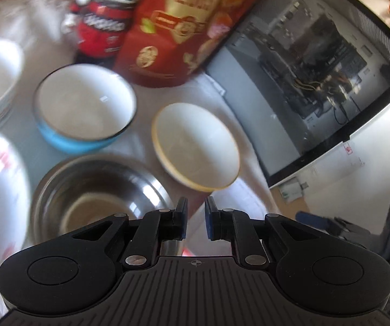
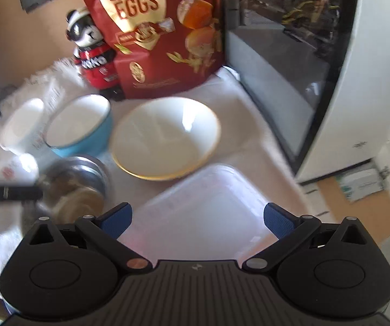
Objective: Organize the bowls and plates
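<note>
While nothing's nested yet, hovering over loose bowls, left tool (image 1: 196, 218) pinched empty, right tool (image 2: 196, 221) gaping wide, probably needing the gold-rimmed bowl (image 2: 165, 138) next.

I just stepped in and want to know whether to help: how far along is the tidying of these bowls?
Nothing looks done: the blue bowl, gold-rimmed bowl and steel bowl sit apart on the cloth. Nothing is in hand: the left tool is shut and empty, and the right tool is open over a clear container. All stacking remains.
</note>
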Action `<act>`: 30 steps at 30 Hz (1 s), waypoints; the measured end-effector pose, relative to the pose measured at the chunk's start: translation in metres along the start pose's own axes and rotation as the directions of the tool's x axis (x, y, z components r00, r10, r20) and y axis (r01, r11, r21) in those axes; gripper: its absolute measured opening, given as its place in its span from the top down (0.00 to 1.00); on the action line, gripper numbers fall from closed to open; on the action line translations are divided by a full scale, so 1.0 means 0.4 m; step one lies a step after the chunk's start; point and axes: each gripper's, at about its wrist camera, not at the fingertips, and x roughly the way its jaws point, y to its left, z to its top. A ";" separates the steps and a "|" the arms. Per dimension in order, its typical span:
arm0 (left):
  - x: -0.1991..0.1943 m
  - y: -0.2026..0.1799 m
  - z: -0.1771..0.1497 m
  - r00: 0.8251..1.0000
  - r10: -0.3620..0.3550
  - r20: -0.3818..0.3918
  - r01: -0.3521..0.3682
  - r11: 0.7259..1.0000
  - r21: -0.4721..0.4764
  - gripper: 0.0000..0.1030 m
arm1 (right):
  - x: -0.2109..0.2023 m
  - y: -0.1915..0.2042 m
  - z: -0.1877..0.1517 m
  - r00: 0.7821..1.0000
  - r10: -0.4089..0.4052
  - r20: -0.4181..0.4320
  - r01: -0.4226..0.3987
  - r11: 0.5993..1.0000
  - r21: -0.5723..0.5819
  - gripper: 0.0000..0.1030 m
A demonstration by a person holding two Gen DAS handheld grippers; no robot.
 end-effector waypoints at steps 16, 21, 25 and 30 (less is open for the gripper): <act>0.215 0.015 0.178 0.965 0.244 -0.090 -0.254 0.961 -0.112 0.85 | 0.134 -0.049 0.166 0.994 0.107 0.015 -0.107 0.994 0.024 0.32; 0.244 0.018 0.179 0.950 0.294 -0.106 -0.306 0.945 -0.118 0.84 | 0.221 -0.059 0.208 0.994 0.106 -0.038 -0.106 0.994 0.009 0.32; 0.286 0.024 0.182 0.948 0.289 -0.130 -0.305 0.944 -0.124 0.84 | 0.291 -0.050 0.226 0.985 0.145 -0.091 -0.147 0.989 -0.017 0.32; 0.346 0.030 0.179 0.948 0.256 -0.189 -0.281 0.952 -0.118 0.73 | 0.346 -0.053 0.234 0.970 0.200 -0.136 -0.200 0.980 0.012 0.32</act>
